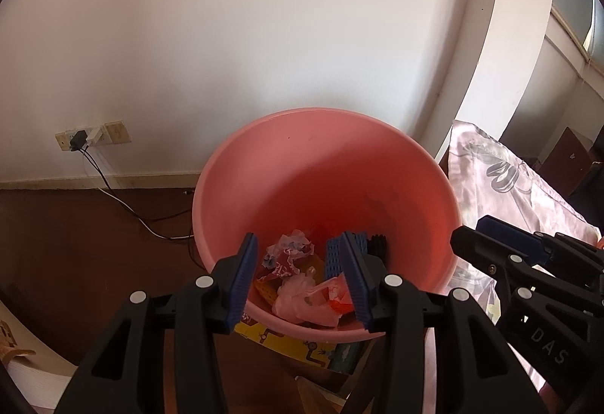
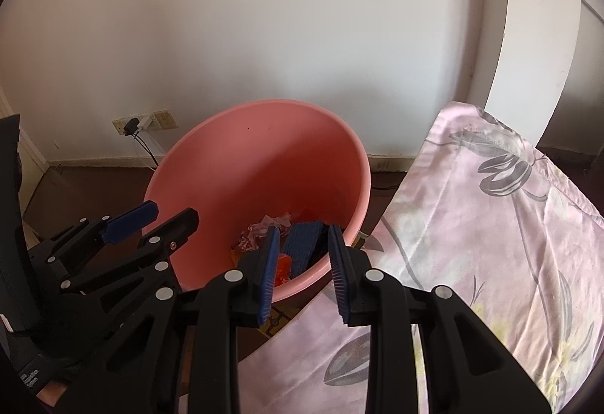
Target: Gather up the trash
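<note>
Trash [image 1: 302, 278] lies at the bottom of the pink bucket [image 1: 324, 165], lower centre of both views: crumpled wrappers, a pale pink plastic bag [image 1: 309, 300], an orange scrap, and a blue studded block [image 1: 334, 257] leaning on something black.

Bucket stands on the dark floor [image 1: 75, 244] near the white wall [image 1: 226, 17], partly on top of a yellow printed box [image 1: 287, 338]. Pink flowered cloth [image 2: 490, 225] lies just beside it at frame right.

Left gripper [image 1: 302, 278] hangs over the bucket's near rim, pointing down into it. Jaws spread, nothing between the pads; the bag and wrappers show through the gap, well below. Right gripper [image 2: 302, 270] sits over the bucket's right-hand rim beside the cloth. Jaws parted more narrowly, also empty.

Judgement: a drop into the bucket looks finished, or the hands are paused before going for the next piece. No loose trash visible outside the bucket in these views.

Notes for doing the step well:
- Lift both grippers straight up and clear of the rim before swinging away; the bucket sits unevenly on the box and could tip if a finger catches it.
- Keep the right gripper off the cloth so it does not snag.
- Watch the cables [image 1: 124, 202] running from the wall socket [image 1: 90, 138], left of the bucket.
</note>
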Available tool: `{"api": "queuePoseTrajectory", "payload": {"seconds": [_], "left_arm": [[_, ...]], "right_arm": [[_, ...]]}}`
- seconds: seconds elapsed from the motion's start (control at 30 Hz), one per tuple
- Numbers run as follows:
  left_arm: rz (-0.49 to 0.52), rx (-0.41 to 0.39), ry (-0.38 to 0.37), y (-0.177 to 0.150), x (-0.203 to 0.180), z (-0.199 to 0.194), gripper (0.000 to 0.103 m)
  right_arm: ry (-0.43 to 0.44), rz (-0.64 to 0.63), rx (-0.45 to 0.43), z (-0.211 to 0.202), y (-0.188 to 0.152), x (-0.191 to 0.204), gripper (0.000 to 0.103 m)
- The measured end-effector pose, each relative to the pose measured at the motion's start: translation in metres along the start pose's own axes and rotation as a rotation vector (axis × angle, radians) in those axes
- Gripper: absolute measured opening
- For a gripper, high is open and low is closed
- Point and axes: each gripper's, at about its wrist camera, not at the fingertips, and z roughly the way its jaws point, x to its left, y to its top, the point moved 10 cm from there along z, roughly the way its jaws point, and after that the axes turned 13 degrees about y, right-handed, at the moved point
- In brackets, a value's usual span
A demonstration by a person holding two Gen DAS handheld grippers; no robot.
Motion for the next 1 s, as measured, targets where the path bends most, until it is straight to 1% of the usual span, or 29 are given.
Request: {"api": "queuePoseTrajectory", "payload": {"seconds": [0.27, 0.57, 0.83, 1.0], "left_arm": [[0.012, -0.038, -0.021, 0.003, -0.008, -0.022, 0.044], [0.038, -0.099, -0.058, 0.002, -0.026, -0.054, 0.044], [0.032, -0.153, -0.087, 0.000, -0.041, -0.082, 0.044], [0.049, -0.170, -0.109, -0.007, -0.055, -0.095, 0.044]], "right_arm": [[-0.003, -0.002, -0.063, -0.024, 0.002, -0.002, 0.027], [-0.055, -0.019, -0.154, -0.071, 0.000, -0.009, 0.027], [-0.111, -0.016, -0.219, -0.107, -0.017, -0.019, 0.027], [-0.118, 0.017, -0.248, -0.122, -0.028, -0.027, 0.027]]}}
